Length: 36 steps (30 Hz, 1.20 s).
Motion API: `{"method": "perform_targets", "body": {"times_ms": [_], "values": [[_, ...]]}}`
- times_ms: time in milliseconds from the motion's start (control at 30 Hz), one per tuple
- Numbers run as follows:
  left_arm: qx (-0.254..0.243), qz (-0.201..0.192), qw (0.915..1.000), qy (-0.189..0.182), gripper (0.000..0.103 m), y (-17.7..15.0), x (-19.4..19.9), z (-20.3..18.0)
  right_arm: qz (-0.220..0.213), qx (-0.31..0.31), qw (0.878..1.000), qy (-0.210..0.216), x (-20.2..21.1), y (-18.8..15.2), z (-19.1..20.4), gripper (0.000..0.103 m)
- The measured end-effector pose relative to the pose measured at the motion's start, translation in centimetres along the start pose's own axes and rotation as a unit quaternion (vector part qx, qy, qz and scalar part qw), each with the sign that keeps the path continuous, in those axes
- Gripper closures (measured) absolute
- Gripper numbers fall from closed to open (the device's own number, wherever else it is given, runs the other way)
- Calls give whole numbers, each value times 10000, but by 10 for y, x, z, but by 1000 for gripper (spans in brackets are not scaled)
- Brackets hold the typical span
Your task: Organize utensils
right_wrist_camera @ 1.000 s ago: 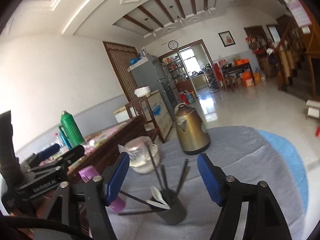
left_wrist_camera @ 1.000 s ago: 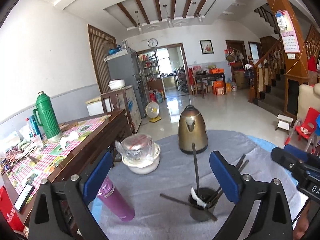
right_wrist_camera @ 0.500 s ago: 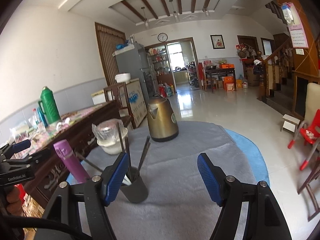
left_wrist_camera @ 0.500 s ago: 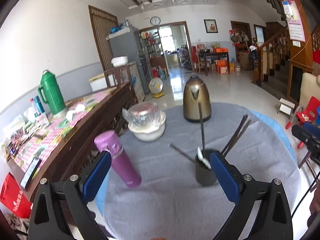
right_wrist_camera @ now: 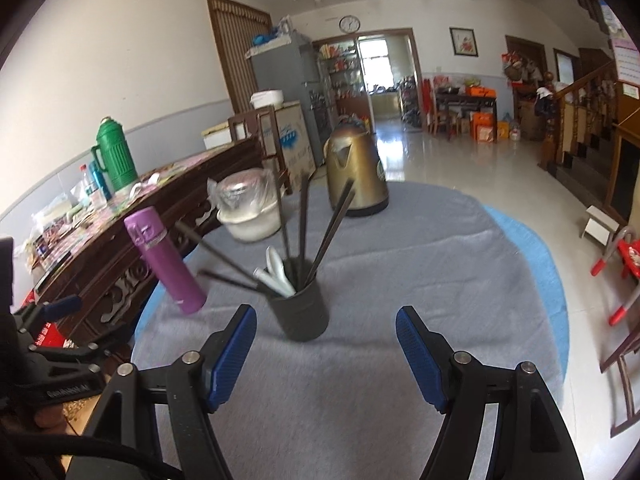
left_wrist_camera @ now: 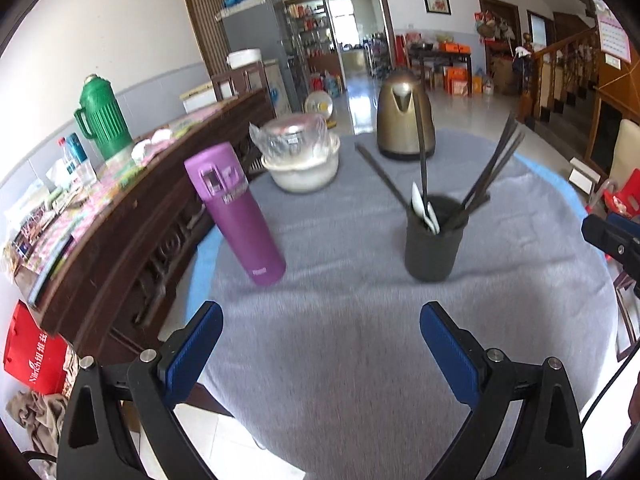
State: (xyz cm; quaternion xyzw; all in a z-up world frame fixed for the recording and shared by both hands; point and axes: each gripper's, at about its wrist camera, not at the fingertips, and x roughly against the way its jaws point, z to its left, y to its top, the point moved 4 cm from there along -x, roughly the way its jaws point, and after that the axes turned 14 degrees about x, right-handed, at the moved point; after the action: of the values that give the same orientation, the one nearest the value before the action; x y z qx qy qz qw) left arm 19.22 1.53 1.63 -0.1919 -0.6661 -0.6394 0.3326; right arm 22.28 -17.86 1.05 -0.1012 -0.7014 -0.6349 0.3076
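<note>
Both my grippers, left [left_wrist_camera: 321, 340] and right [right_wrist_camera: 326, 340], are spread wide with nothing in them, hovering over the grey cloth [left_wrist_camera: 340, 360]. Just ahead sits the dark cup [left_wrist_camera: 434, 240] with chopsticks [left_wrist_camera: 494, 168] and white spoons [left_wrist_camera: 424, 208] in it, purple flask [left_wrist_camera: 236, 216] to its left, kettle [left_wrist_camera: 405, 116] behind.

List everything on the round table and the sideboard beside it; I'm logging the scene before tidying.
cup: 1, dark grey, table centre
chopsticks: several, black, standing in cup
spoons: white, count unclear, in cup
flask: 1, purple, table's left part
bowl: 1, white, plastic-wrapped, behind flask
kettle: 1, bronze, table's far edge
cloth: 1, grey, covering table
thermos: 1, green, on sideboard
left gripper: 1, blue pads, open, empty
right gripper: 1, blue pads, open, empty
</note>
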Motion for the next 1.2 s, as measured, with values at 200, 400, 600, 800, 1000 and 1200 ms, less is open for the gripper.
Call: {"method": "perform_targets", "body": {"times_ms": [200, 400, 600, 800, 1000, 1200], "values": [[-21, 183, 9998, -18, 4, -11, -11, -2, 162, 77, 9998, 43, -9, -6, 16, 27], [24, 273, 9996, -23, 4, -11, -16, -2, 227, 2, 9997, 100, -12, -6, 19, 27], [25, 322, 9995, -2, 4, -11, -20, -2, 237, -21, 9996, 131, -14, -6, 21, 27], [7, 373, 9993, 20, 4, -11, -23, -2, 234, -57, 9995, 182, -16, -6, 23, 27], [11, 421, 9991, 58, 4, -11, -27, -3, 263, -119, 9993, 245, -19, -8, 22, 27], [-2, 465, 9989, 87, 4, -12, -30, -4, 282, -189, 9990, 289, -22, -10, 20, 27]]}}
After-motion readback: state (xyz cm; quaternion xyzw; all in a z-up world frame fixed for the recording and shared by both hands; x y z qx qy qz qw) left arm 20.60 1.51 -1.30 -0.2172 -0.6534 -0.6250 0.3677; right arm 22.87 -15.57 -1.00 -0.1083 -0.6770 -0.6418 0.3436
